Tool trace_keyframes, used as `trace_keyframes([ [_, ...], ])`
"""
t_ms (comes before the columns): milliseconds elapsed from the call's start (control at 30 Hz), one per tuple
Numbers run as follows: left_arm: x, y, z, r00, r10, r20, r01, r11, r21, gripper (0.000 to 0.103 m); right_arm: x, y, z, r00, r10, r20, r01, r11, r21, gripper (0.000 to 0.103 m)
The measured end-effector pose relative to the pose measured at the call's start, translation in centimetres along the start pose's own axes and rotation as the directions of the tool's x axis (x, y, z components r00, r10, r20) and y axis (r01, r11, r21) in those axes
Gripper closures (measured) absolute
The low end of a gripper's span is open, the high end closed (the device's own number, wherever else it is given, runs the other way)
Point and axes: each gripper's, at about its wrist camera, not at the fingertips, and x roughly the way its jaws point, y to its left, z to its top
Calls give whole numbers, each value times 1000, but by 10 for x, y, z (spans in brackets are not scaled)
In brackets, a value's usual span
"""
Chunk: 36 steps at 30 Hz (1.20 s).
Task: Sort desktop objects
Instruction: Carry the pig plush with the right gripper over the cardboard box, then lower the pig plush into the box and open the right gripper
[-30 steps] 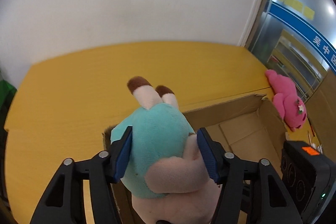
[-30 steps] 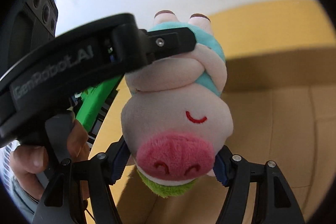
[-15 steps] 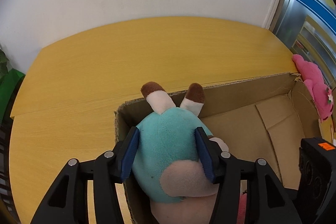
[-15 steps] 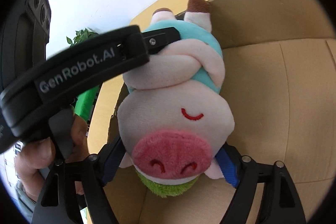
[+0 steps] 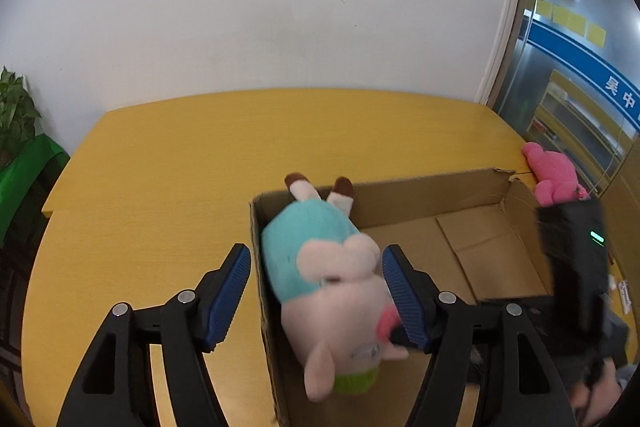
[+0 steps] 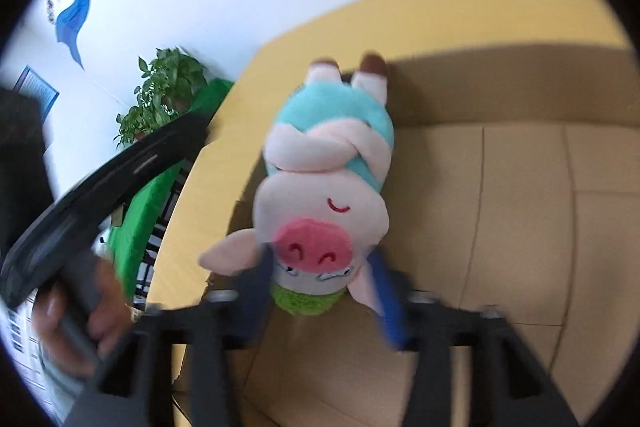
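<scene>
Left wrist view. Left gripper (image 5: 316, 291) — fingers spread wide, no pad touching the toy; half a second ago both blue pads pinched its teal body. Released. Pig plush (image 5: 324, 279) now lies inside the cardboard box (image 5: 424, 187) at the corner just ahead of the fingers, feet against the far wall, head toward the camera. One finger stands outside the box's near wall over the yellow table (image 5: 160, 167), the other inside. Pink plush (image 5: 554, 171) lies far right, beyond the box, not yet sorted.

Right wrist view. Right gripper (image 6: 324, 291) — blurred; its fingers flank the pig's head, seemingly with a gap on each side, where earlier they pressed its cheeks. Most likely let go, though contact cannot be ruled out. The pig rests on the box floor directly ahead.

Judgement — this item counts as placed; the pink plush is the likely next pick.
</scene>
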Motion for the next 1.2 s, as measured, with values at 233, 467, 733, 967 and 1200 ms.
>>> trace_keyframes([
  [233,-16,5,-52,998,-45,-42,43,998,-49,31,12,-21,2,999,-33,0,33,999,34,75],
  [467,-28,-4,-84,992,-106,-71,103,994,-36,31,35,-69,11,986,-153,-64,159,982,106,75],
  [733,-20,-18,-101,987,-114,-111,110,993,-36,31,45,-81,0,993,-37,-110,49,992,113,74],
  [967,-30,-29,-122,984,-114,-138,117,993,12,31,-24,-87,-17,993,-106,-50,110,992,68,45],
  [1200,-34,-24,-149,971,-131,-200,123,991,-51,31,-143,-110,-91,938,-338,82,344,936,-73,21],
])
